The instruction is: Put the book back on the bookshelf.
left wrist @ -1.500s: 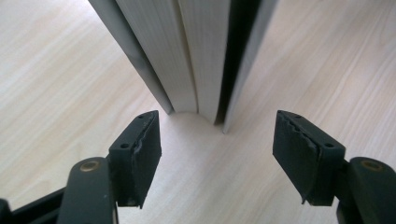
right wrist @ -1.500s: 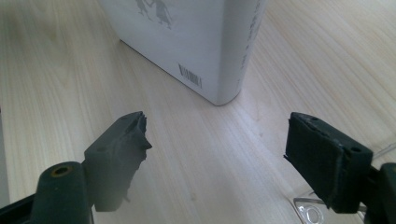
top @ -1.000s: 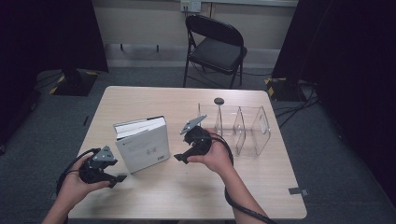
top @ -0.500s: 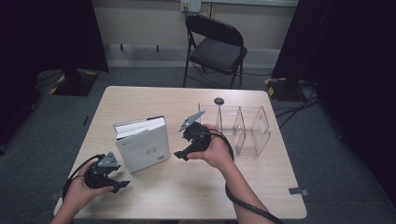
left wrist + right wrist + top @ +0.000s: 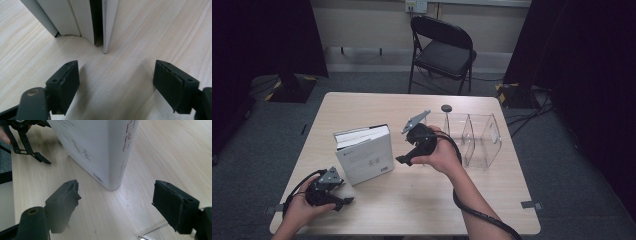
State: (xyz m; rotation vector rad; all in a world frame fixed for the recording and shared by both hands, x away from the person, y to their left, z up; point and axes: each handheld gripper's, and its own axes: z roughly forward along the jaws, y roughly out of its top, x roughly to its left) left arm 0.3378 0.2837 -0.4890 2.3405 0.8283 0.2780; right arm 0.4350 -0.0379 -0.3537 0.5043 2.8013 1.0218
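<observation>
A thick white book (image 5: 364, 155) lies flat on the pale wood-grain table (image 5: 412, 210), left of centre, its matte cover carrying faint grey print and its spine some reddish characters in the right gripper view. In the left gripper view the page block looks smooth and cream, with a dark gap between cover and pages. To the right of the book sits a clear plastic organizer (image 5: 472, 137), hard-walled and split by see-through dividers, its compartments holding nothing I can make out. The left gripper (image 5: 116, 83) sits low at the table's near left corner, its ridged black jaws having just been opening, wide apart over bare wood just short of the book. The right gripper (image 5: 115, 202) hangs beside the book's corner, jaws spread, clamping nothing.
</observation>
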